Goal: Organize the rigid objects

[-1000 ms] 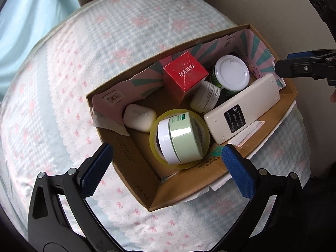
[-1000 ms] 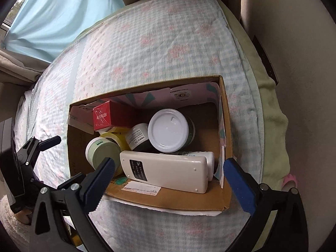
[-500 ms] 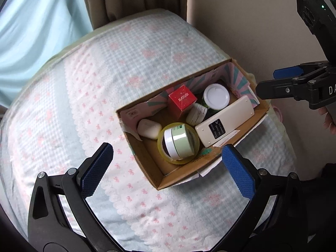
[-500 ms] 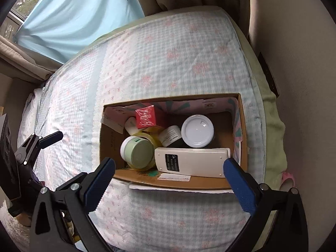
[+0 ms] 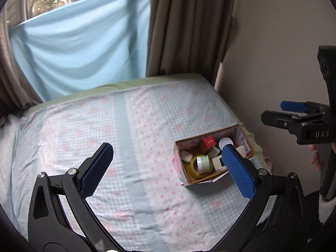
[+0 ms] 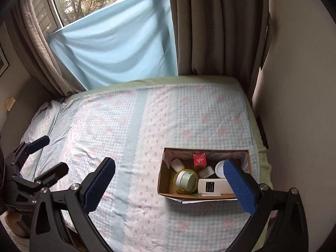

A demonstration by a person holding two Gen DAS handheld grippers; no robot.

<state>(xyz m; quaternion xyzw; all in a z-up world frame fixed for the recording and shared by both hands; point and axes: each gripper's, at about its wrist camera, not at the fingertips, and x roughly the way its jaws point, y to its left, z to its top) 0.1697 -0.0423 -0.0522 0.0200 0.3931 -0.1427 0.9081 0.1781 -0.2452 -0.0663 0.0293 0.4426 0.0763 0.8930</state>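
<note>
Hovering above the bed [image 6: 117, 126], the right gripper [image 6: 169, 180] has its blue-padded fingers [image 6: 98, 183] spread wide and holding nothing. The left gripper [image 5: 168, 167] hangs above the same bedspread, its fingers [image 5: 96, 169] likewise released and empty; it also shows at the left edge of the right wrist view [image 6: 43, 157].

Past the fingertips, a cardboard box [image 6: 166, 180] sits on the bed near the wall side. At the box's near side lies a white remote [image 6: 212, 185], and beside it a green-lidded jar [image 6: 185, 179] rests inside a yellow tape roll [image 6: 175, 178]. Further into the box are a small white jar [image 6: 206, 171] and a white-lidded jar [image 6: 219, 168]. Against the box's far wall stand a red carton [image 6: 199, 159] and a white case [image 6: 177, 164].

Beyond the box, the bed runs to a light blue cloth [image 6: 117, 46] hung between brown curtains [image 6: 216, 27].
</note>
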